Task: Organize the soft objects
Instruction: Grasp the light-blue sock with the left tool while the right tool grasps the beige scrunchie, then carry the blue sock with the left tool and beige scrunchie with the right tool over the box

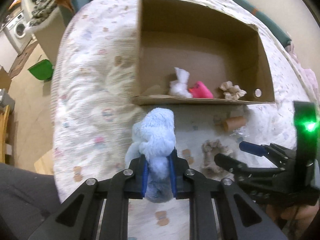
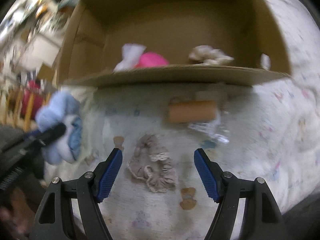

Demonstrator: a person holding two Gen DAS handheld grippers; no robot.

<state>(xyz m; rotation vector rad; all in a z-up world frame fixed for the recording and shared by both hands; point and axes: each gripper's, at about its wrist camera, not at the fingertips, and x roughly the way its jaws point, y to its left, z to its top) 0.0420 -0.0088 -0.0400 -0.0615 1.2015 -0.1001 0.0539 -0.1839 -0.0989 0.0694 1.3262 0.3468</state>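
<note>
Left gripper [image 1: 159,172]: jaws closed on the blue plush toy [image 1: 156,138], pinching it at its lower, narrower end. The toy stands up out of the pads, long axis running toward 12 o'clock, its free end pointing at the near wall of the cardboard box [image 1: 200,100], just short of it. Judged light, very soft and compressible; the pile may slip under a loose pinch, so the grip is best kept across the body rather than on a loose limb.

The box lies on the patterned bedspread [image 1: 90,104], opening facing the cameras. Inside, along the near edge from left to right: a white plush piece [image 1: 180,85], a pink soft toy [image 1: 201,92] touching it, and a beige fabric item [image 1: 232,92] apart toward 3 o'clock.

Right gripper [image 2: 158,172]: jaws spread wide, holding nothing, hovering with the beige scrunchie [image 2: 154,168] between the pads. The scrunchie lies flat on the bedspread, a crumpled loop, long axis roughly from 11 to 5 o'clock. Judged limp, light and not fragile; take it across the bunched band. A tan cylinder [image 2: 192,111] lies beyond it at 1 o'clock, axis from 9 to 3 o'clock, beside crinkled clear plastic [image 2: 212,130].
</note>
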